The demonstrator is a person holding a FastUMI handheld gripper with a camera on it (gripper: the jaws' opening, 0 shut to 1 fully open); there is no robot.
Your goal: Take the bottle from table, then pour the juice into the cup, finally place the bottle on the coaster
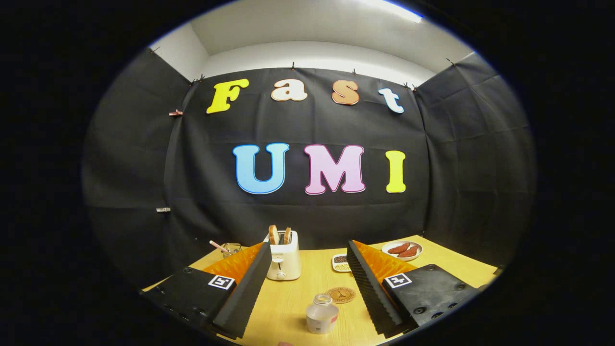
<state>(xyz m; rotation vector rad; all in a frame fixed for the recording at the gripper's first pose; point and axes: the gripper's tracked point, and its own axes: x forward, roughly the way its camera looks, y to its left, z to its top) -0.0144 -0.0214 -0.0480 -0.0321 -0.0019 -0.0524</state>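
The tool [307,259] has its fingers spread wide apart, gripping nothing, above the yellow worktop [447,266]. The bottle [322,314] stands upright between the fingers, near their base, with bare wood on both sides of it. Just ahead of it lies the round coaster [340,294]. Beyond, near the fingertips, stand a toaster [283,259] and a small dish [340,262]; a plate [402,250] sits near the far worktop edge.

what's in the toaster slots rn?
Two browned bread slices stand upright in the white toaster, tops sticking out; their lower parts are hidden inside the slots. The gripper is open, with the toaster beyond its fingers and the bottle between them.
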